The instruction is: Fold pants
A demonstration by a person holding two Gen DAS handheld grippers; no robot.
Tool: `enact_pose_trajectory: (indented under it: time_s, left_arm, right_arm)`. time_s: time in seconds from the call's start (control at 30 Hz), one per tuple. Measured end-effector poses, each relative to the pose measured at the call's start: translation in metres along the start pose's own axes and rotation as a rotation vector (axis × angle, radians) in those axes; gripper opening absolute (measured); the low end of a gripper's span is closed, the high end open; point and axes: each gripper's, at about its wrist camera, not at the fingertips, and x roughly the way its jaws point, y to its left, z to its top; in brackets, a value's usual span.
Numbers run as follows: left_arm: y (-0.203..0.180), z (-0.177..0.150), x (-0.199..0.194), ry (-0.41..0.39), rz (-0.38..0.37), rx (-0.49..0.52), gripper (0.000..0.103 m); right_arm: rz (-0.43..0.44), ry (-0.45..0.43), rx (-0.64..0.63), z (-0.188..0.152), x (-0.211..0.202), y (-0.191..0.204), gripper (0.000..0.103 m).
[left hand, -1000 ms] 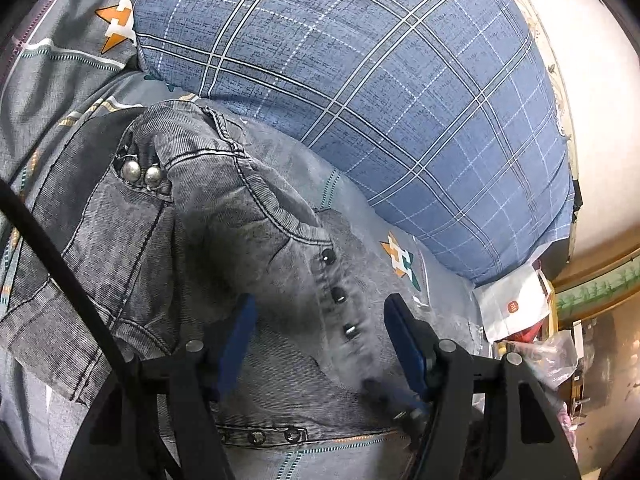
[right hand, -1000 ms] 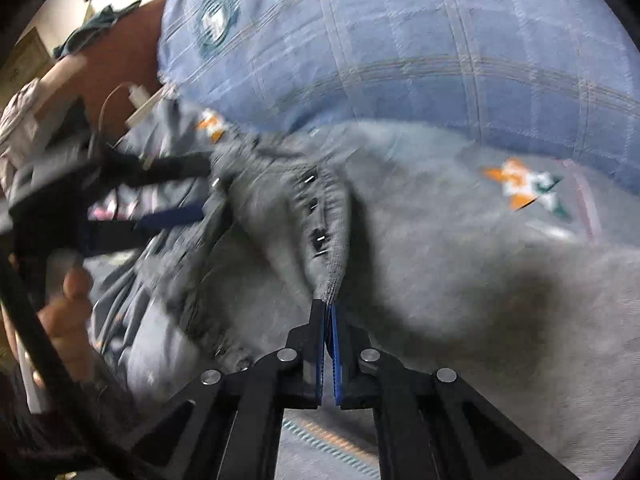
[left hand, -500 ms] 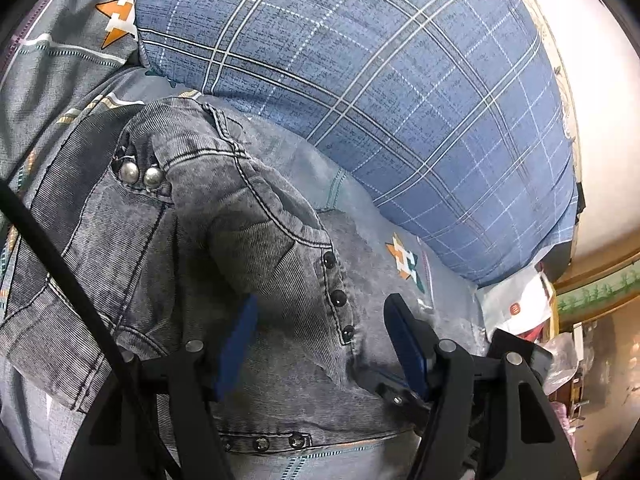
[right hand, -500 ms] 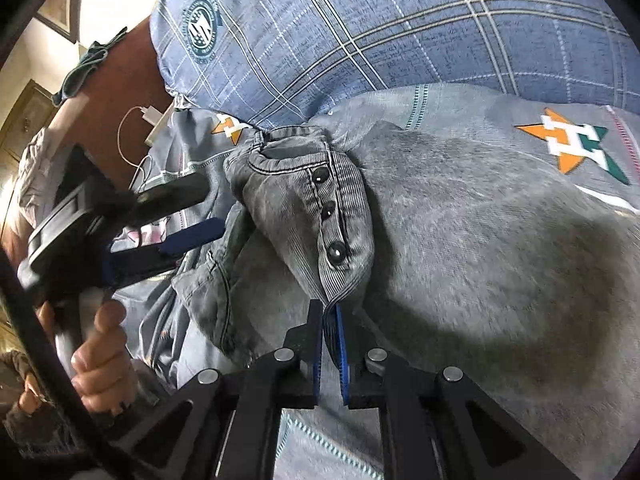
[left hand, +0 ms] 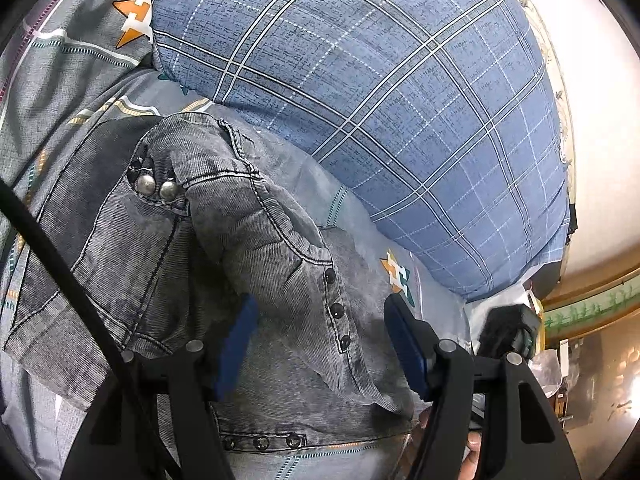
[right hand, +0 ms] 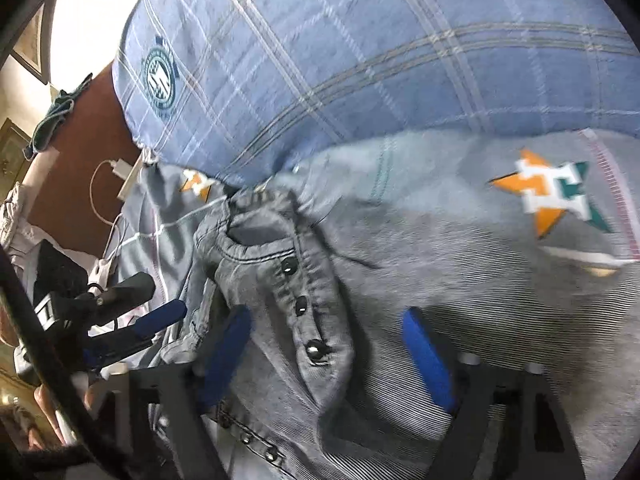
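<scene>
While our left gripper (left hand: 320, 340) hovers with its fingers spread apart over the grey pants (left hand: 248, 264), we grasp nothing with it. These pants lie bunched on the grey bedsheet (right hand: 500, 280), just below the blue plaid pillow (left hand: 380, 100). At the right, our right gripper (right hand: 328, 352) is opening its blue fingers (right hand: 428, 364), and the buttoned denim fold sits loose between them, no longer pinched.
</scene>
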Motion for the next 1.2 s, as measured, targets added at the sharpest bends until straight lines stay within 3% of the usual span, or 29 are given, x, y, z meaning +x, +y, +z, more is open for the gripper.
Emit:
enact_pose_trajectory:
  time_s: [0.03,0.13,0.2,0.27,0.47,0.6,0.67,0.83,0.97,1.03,1.1,1.13,1.2]
  left_arm:
    - [0.0,0.0,0.0,-0.001,0.001,-0.001,0.067]
    - [0.002,0.001,0.002,0.004,0.005,-0.006,0.067]
    - [0.002,0.001,0.004,0.013,0.005,-0.004,0.067]
    - [0.0,0.001,0.005,0.018,0.005,0.004,0.067]
    - [-0.005,0.0,0.003,0.015,0.018,0.024,0.067]
    - [-0.011,-0.005,0.009,0.047,0.048,0.075,0.067]
    - [-0.014,-0.006,0.014,0.059,0.087,0.1,0.067]
    - [-0.027,-0.002,0.029,0.048,0.22,0.178,0.067]
    - [-0.053,-0.005,0.056,0.108,0.436,0.372,0.069]
    - [-0.056,-0.006,0.072,0.143,0.523,0.414,0.069]
    - [-0.05,-0.001,0.08,0.157,0.575,0.371,0.061]
    - [-0.048,0.001,0.08,0.146,0.608,0.371,0.039]
    - [-0.044,0.003,0.076,0.145,0.607,0.362,0.028]
  right_arm:
    - [0.009,0.027,-0.001,0.002,0.008,0.001,0.056]
    - [-0.009,0.068,0.007,0.003,0.028,-0.001,0.055]
    - [0.032,0.1,0.019,0.002,0.037,0.0,0.03]
    - [0.027,0.109,-0.007,-0.006,0.037,0.009,0.018]
    - [-0.087,-0.06,-0.277,-0.062,-0.007,0.076,0.016]
    - [-0.053,-0.069,-0.306,-0.106,-0.001,0.087,0.016]
    - [-0.068,-0.019,-0.333,-0.113,0.012,0.089,0.016]
    - [-0.035,-0.008,-0.308,-0.107,0.009,0.081,0.016]
    - [-0.035,0.001,-0.325,-0.107,0.011,0.081,0.016]
    - [-0.033,0.005,-0.325,-0.109,0.014,0.083,0.016]
    - [-0.029,0.007,-0.32,-0.108,0.016,0.083,0.016]
    - [-0.028,0.009,-0.319,-0.107,0.015,0.082,0.015]
    - [-0.029,0.006,-0.311,-0.106,0.013,0.08,0.015]
